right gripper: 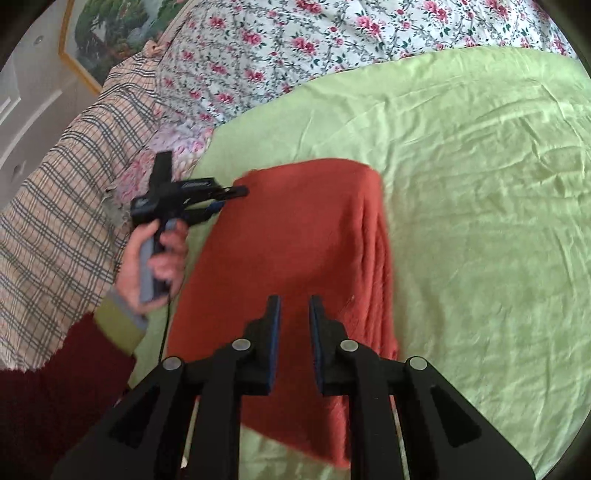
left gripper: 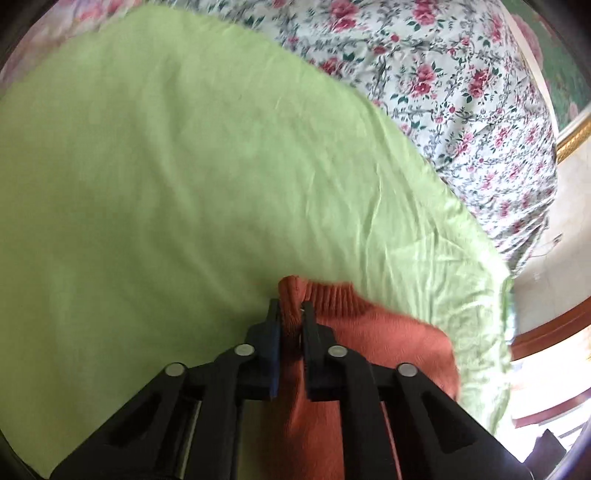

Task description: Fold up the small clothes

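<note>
Between my left gripper's [left gripper: 290, 308] fingers sits a pinch of the rust-orange sweater [right gripper: 295, 236], clamped at its ribbed edge, while my right gripper [right gripper: 294, 301] hovers just above the cloth with jaws slightly apart, holding nothing. The sweater lies part-folded on the green sheet [right gripper: 480, 184], so I judge a fold is in hand (next I must carry that edge across evenly). Beyond lie a floral quilt [right gripper: 277, 44] and checked fabric [right gripper: 62, 177]; nothing blocks the way.

You are in a home bedroom: a bed [right gripper: 480, 184] with a green sheet [left gripper: 147, 166], a floral quilt [right gripper: 277, 44], and a framed painting [right gripper: 110, 33].
</note>
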`<state>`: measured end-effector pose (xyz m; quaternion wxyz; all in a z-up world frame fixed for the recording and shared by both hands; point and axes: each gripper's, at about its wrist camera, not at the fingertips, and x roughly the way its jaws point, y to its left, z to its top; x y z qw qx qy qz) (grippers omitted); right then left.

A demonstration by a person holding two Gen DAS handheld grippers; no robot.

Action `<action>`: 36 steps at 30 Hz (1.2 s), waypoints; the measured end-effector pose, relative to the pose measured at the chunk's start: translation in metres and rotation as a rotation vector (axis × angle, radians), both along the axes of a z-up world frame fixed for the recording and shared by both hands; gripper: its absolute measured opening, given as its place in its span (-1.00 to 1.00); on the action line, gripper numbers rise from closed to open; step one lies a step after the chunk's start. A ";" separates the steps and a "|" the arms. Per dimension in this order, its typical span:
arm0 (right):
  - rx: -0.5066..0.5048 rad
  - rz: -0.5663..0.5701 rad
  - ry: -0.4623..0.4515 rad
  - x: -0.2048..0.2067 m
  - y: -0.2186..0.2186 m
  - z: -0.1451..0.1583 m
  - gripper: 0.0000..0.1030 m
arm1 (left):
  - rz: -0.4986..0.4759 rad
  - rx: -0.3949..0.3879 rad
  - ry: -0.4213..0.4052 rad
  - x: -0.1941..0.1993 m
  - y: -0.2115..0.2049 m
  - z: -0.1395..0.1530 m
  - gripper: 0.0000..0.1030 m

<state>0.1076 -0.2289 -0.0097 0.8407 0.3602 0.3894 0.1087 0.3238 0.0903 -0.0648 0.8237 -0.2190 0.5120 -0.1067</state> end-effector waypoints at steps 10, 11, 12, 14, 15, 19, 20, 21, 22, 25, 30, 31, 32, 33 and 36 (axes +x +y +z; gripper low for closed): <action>-0.007 -0.017 0.005 -0.016 -0.009 0.004 -0.66 | -0.023 0.150 -0.076 -0.067 -0.017 0.040 -0.60; -0.007 -0.017 0.009 -0.020 -0.010 0.003 -0.61 | -0.035 0.158 -0.089 -0.084 -0.019 0.045 -0.52; -0.014 -0.018 0.014 -0.024 -0.010 0.001 -0.44 | -0.058 0.168 -0.108 -0.108 -0.024 0.051 -0.47; -0.034 -0.025 0.029 -0.033 -0.011 -0.002 -0.26 | -0.100 0.197 -0.131 -0.152 -0.034 0.059 -0.31; -0.039 -0.027 0.034 -0.038 -0.012 -0.004 -0.26 | -0.122 0.219 -0.139 -0.176 -0.039 0.061 -0.19; -0.045 -0.011 0.050 -0.057 -0.008 -0.012 -0.26 | -0.191 0.307 -0.150 -0.254 -0.061 0.060 0.35; -0.052 -0.004 0.053 -0.059 -0.006 -0.014 -0.26 | -0.200 0.335 -0.154 -0.269 -0.066 0.059 0.39; -0.057 0.002 0.055 -0.060 -0.003 -0.015 -0.26 | -0.207 0.353 -0.154 -0.281 -0.069 0.056 0.43; -0.062 0.008 0.056 -0.059 -0.001 -0.017 -0.26 | -0.223 0.361 -0.152 -0.295 -0.072 0.053 0.48; -0.059 0.034 0.066 -0.051 0.006 -0.025 -0.83 | -0.239 0.394 -0.151 -0.317 -0.080 0.044 0.57; 0.083 0.039 -0.005 -0.037 0.000 -0.007 -0.91 | -0.229 0.466 -0.151 -0.325 -0.094 0.029 0.57; 0.114 0.024 -0.039 -0.038 -0.005 0.003 -0.91 | -0.224 0.478 -0.153 -0.325 -0.095 0.028 0.57; 0.142 0.004 -0.079 -0.040 -0.011 0.014 -0.91 | -0.216 0.488 -0.161 -0.325 -0.095 0.028 0.56; 0.167 -0.015 -0.116 -0.043 -0.018 0.024 -0.91 | -0.209 0.496 -0.171 -0.326 -0.098 0.030 0.54; 0.158 -0.045 -0.126 -0.048 -0.026 0.030 -0.91 | -0.197 0.553 -0.185 -0.328 -0.102 0.032 0.42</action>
